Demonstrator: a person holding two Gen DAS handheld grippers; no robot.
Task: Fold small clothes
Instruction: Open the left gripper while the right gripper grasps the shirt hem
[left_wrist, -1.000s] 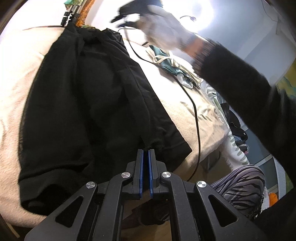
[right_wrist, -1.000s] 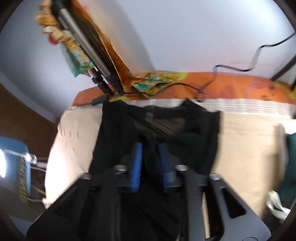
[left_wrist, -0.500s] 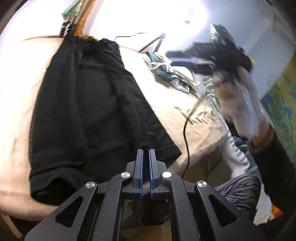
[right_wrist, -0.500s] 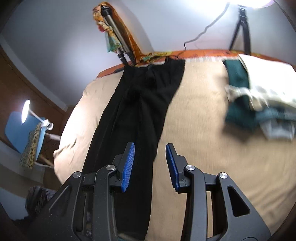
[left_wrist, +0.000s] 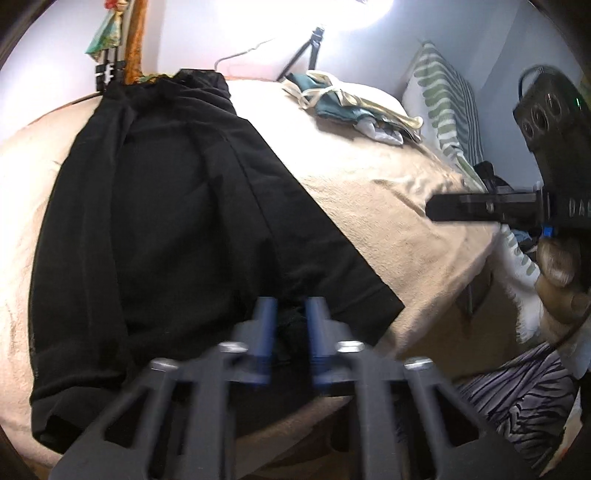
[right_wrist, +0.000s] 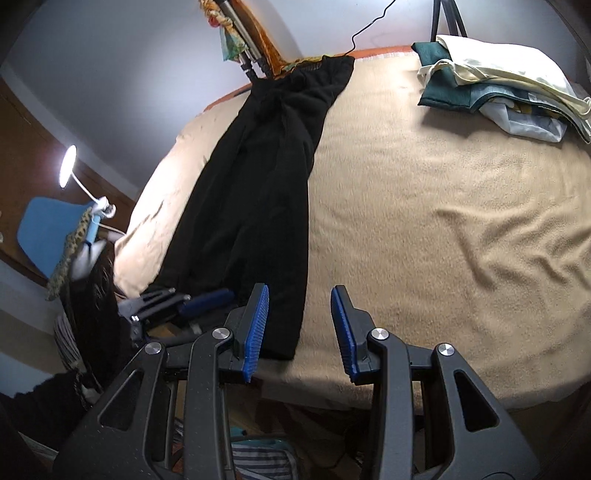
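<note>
A pair of black trousers (left_wrist: 166, 221) lies lengthwise on the beige bed (left_wrist: 388, 206), waistband at the far edge, leg hems near me. My left gripper (left_wrist: 290, 314) is open at the near hem, its blue pads either side of a fold of black cloth. It also shows in the right wrist view (right_wrist: 184, 302) at the hem. My right gripper (right_wrist: 299, 325) is open and empty above the near bed edge, just right of the trousers (right_wrist: 258, 177). It shows in the left wrist view (left_wrist: 480, 210), hand-held off the bed's right side.
A pile of folded teal and cream clothes (right_wrist: 498, 88) lies at the far right of the bed. A striped pillow (left_wrist: 443, 96) stands beyond it. A tripod (right_wrist: 243, 40) and cloth stand at the far edge. A desk lamp (right_wrist: 70, 166) and blue chair (right_wrist: 44, 225) stand left.
My left gripper has opened from shut at the trouser hem. My right gripper has pulled back from over the trousers to the near right edge of the bed and stays open.
</note>
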